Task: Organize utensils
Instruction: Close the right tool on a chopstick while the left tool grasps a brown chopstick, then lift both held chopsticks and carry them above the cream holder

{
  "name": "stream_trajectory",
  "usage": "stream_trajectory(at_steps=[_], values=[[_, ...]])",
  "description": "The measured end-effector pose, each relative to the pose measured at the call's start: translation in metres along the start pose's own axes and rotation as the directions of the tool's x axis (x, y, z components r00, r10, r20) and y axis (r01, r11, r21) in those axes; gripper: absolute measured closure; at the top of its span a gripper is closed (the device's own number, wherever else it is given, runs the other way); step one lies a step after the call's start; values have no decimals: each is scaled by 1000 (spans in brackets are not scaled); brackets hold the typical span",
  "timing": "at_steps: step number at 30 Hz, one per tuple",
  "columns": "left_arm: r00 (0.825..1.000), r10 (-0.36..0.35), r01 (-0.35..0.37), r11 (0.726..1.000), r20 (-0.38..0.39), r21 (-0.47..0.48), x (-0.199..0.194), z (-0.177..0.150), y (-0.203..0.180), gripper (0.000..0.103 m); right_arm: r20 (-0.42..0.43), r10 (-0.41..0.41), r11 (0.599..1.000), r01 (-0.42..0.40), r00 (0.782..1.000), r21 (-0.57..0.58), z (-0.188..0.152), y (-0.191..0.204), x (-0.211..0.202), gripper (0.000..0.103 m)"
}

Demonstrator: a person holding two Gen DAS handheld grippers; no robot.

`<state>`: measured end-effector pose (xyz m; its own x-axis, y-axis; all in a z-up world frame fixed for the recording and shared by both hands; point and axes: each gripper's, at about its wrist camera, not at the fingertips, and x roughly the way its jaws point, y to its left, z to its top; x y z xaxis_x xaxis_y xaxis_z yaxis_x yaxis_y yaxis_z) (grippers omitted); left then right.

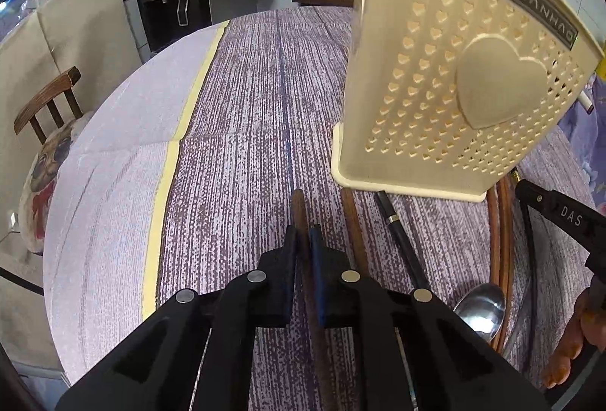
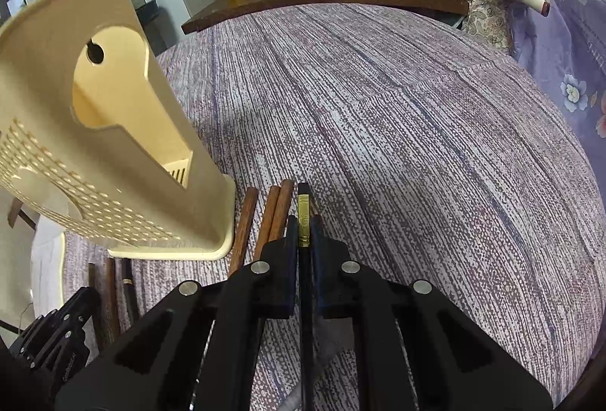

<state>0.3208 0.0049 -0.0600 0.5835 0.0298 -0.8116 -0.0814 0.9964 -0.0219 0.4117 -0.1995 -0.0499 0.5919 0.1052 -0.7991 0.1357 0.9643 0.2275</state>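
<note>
A cream plastic utensil holder with heart-shaped holes stands on the purple tablecloth; it also shows in the right wrist view. My left gripper is shut on a brown wooden chopstick low over the cloth, just in front of the holder. My right gripper is shut on a black chopstick with a gold band. More brown chopsticks lie beside it. Another brown chopstick, a black chopstick and a metal spoon lie on the cloth.
The other gripper shows at the right edge of the left wrist view and at the lower left of the right wrist view. A wooden shelf holds a woven bowl, a pan and a yellow mug. A wooden chair stands left of the table.
</note>
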Motion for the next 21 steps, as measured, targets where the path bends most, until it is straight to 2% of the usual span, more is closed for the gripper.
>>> stream_trajectory(at_steps=[5,11,21], values=[[998,-46,47,999,48,-24,-15,9,6,95,50,55,999,-55,997,-3,5,-2,-17,95],[989,-81,86,996,121,-37,-40,22,14,95,148,103,994,-98,984,-42,11,-6,-53,95],[966,-125,131,991,225,-9,-87,36,18,95,267,210,971,-167,941,-174,12,-3,-124,95]])
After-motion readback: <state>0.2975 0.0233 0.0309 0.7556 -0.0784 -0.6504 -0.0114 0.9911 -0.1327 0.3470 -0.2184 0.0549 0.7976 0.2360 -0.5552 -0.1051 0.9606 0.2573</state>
